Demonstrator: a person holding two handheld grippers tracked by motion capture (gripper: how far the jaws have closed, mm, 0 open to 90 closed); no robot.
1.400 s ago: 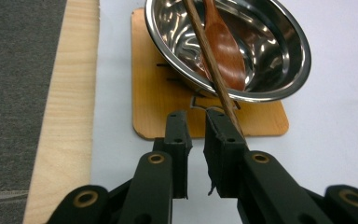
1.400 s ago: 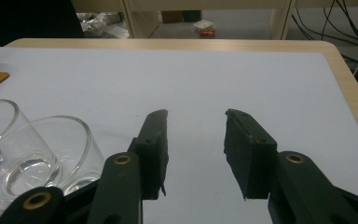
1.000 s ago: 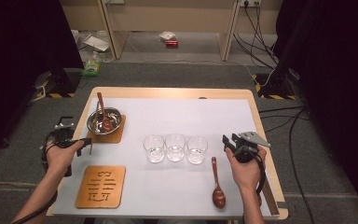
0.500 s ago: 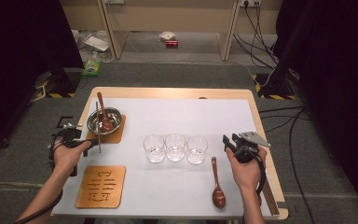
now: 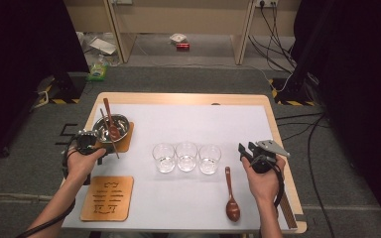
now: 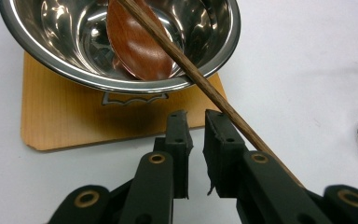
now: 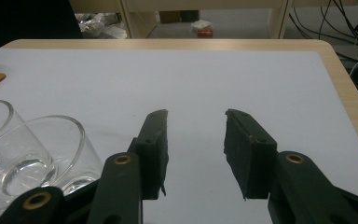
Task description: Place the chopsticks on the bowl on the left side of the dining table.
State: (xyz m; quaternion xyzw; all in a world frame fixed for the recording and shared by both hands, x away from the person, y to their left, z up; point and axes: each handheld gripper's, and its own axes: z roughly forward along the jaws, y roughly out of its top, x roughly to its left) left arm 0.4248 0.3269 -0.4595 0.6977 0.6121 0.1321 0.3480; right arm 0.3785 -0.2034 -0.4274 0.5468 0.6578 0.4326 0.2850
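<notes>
L gripper (image 6: 195, 122) jaws nearly shut w/ narrow empty gap, chopstick (image 6: 200, 79) alongside its outer jaw, steel bowl (image 6: 51, 51) just ahead, R gripper (image 7: 195, 122) jaws apart, holding nothing.

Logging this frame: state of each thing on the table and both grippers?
Steel bowl: upright on wooden mat, spoon and stick inside.
Three glasses: upright, in a row.
Second spoon: lying flat.
Front mat: bare.
Left gripper: nearly closed, empty.
Right gripper: open, empty.

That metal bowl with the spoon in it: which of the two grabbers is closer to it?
The left. The left gripper sits right at the metal bowl, on its near side, beside a thin stick leaning from it. The right gripper is far across the table, beyond the three glasses.
</notes>
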